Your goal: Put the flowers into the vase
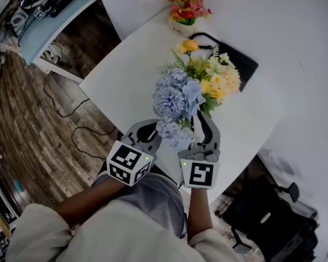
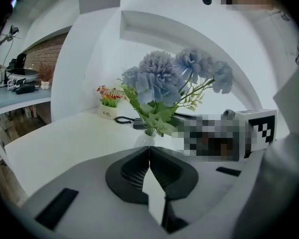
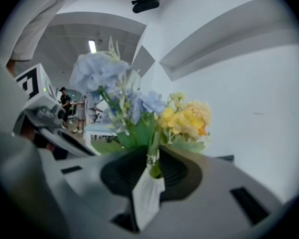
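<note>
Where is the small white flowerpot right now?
In the head view, the small white pot of red and yellow flowers stands at the white table's far edge, just left of the flat black pouch.

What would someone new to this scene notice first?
The big bunch of blue flowers and yellow flowers held over the middle of the white table, the left gripper shut on the blue stems and the right gripper on the yellow ones. Next, a small pot of red flowers at the table's far edge.
</note>
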A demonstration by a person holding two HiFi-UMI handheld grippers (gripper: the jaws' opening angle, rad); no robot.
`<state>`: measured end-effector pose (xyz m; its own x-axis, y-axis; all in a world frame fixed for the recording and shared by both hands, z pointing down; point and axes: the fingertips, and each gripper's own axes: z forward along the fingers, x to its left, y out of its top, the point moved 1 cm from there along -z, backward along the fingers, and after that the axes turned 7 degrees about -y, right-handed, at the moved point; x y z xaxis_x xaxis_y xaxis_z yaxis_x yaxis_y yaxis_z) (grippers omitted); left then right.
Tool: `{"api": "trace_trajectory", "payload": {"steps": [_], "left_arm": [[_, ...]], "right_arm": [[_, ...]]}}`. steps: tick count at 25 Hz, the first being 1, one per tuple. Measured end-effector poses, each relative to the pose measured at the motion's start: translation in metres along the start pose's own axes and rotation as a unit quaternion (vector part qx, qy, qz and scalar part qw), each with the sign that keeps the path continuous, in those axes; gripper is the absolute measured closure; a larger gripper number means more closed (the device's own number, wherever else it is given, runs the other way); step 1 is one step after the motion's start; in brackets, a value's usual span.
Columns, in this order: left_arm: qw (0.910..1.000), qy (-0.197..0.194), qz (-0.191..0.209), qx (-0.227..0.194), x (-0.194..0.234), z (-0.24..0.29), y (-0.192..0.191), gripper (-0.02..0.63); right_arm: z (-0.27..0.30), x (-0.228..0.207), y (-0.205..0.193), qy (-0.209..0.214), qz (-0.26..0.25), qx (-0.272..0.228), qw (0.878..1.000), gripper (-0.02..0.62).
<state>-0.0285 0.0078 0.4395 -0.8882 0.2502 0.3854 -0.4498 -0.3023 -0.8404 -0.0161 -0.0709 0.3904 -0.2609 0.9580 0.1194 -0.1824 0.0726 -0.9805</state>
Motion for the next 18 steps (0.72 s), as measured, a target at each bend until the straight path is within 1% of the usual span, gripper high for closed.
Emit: {"api": "trace_trajectory", "payload": {"steps": [7,11,18], "left_arm": [[1.0000,-0.005,-0.001,-0.006,-0.001,-0.002,0.003,0.581],[0.9999,-0.006,-0.001,-0.011,0.000,-0.004,0.007,0.581],[0.9998,-0.005,-0.001,-0.020,0.005,-0.008,0.013,0.581]], "right_arm": [[-0.009,-0.003,0.000,-0.008,0.009,0.003,1.000,0.523],[-0.014,-0.005,0.000,-0.008,0.024,0.012,1.000,0.526],[-0.026,-0.012,0.003,-0.018,0.046,0.018,0.999,0.563]]}}
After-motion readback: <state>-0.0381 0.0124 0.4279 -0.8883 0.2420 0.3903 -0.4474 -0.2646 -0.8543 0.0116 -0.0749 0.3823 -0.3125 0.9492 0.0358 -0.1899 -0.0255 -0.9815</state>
